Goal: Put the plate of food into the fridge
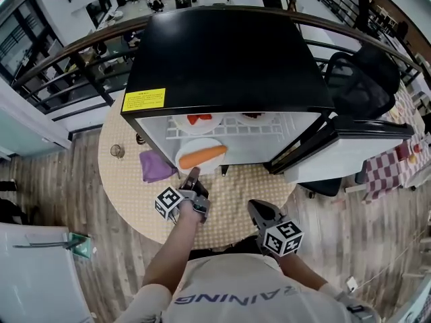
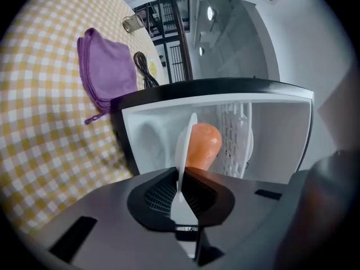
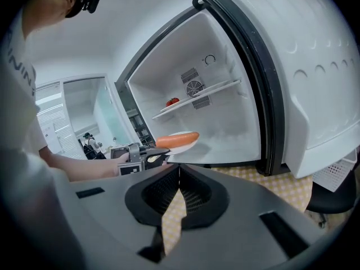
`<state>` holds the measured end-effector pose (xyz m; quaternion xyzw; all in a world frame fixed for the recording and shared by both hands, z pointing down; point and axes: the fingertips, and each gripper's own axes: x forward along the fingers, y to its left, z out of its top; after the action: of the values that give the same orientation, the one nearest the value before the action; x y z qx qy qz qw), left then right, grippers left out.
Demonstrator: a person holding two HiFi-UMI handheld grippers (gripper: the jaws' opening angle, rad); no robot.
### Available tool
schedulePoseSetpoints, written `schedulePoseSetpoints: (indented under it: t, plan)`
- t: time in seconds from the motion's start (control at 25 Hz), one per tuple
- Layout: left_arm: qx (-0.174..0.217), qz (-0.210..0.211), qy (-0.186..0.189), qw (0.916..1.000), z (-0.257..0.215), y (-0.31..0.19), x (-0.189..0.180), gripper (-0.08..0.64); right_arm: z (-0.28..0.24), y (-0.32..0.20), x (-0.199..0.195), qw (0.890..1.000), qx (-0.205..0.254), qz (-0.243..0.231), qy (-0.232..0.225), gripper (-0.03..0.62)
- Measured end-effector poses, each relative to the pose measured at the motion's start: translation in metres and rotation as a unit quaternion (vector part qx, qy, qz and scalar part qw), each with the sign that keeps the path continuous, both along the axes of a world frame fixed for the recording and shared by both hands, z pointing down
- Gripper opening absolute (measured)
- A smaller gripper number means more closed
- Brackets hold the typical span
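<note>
Both closed: left tongs [image 2: 183, 180] clamp the plate [image 1: 190, 147] rim, right tongs [image 3: 179, 174] empty, so we slide it level into the fridge [image 1: 229, 52], steadying the carrot [image 1: 203, 157].

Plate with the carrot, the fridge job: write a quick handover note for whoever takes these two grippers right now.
Left gripper: shut on the rim of the plate, which carries the carrot.
Right gripper: jaws together, nothing between them, held low in front of the fridge.
Where things are: the door is swung open; the plate is at the mouth of the lower compartment, under the wire shelf, and appears lifted off the floor.
Done: door open, plate brought up to the fridge.
Left: push the plate in, set it down, release, probably close the door.
</note>
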<state>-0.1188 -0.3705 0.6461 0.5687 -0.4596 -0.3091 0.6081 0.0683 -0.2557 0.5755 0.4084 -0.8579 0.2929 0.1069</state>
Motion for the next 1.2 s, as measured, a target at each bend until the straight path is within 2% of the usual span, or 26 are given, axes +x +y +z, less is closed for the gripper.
schedulePoseSetpoints:
  t: [0.28,0.72,0.92,1.08,1.2]
  plan:
    - [-0.019,-0.040,0.005,0.9990,0.019,-0.040,0.007,0.029,0.005,-0.006,0.001,1.000,-0.007,-0.012,-0.001,0.023]
    - [-0.059,-0.065,-0.010,0.9961,0.040,-0.076,0.010,0.032,0.011,-0.022,0.012,1.000,-0.016,-0.011,0.000,0.023]
    - [-0.063,-0.075,0.003,0.9952,0.043,-0.082,0.008,0.038,0.015,-0.023,0.014,1.000,-0.022,-0.011,0.002,0.023]
    - [-0.055,-0.071,0.011,0.9959,0.041,-0.085,0.010,0.039,0.017,-0.024,0.016,1.000,-0.025,-0.006,-0.002,0.023]
    - [-0.033,-0.039,-0.018,0.9986,0.033,-0.088,0.014,0.072,0.017,-0.024,0.014,1.000,-0.026,-0.007,-0.004,0.023]
